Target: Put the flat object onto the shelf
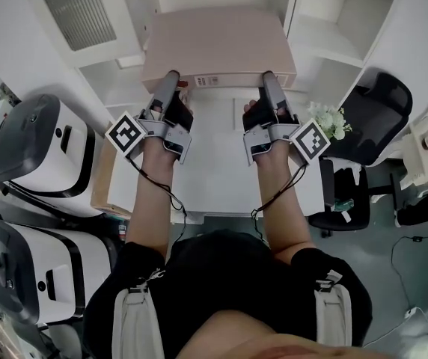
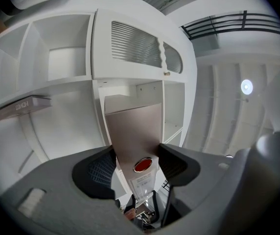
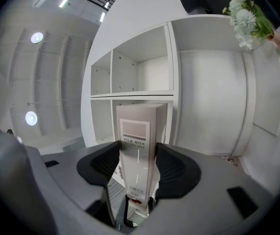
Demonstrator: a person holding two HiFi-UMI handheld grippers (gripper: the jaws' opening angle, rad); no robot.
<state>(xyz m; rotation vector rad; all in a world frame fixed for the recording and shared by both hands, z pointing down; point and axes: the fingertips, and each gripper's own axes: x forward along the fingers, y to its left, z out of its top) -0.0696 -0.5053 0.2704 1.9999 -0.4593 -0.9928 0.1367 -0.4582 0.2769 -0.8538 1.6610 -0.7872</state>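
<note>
Pinching the file box (image 1: 218, 43) are left tool (image 1: 171, 77) and right tool (image 1: 268, 77)

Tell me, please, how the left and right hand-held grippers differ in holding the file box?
The left hand-held gripper clamps the file box near its left corner, the right hand-held gripper near its right corner. A plain face with a red round mark lies between the left one's jaws; the panel printed FILE BOX lies between the right one's. Both are shut on the box's near edge.
</note>
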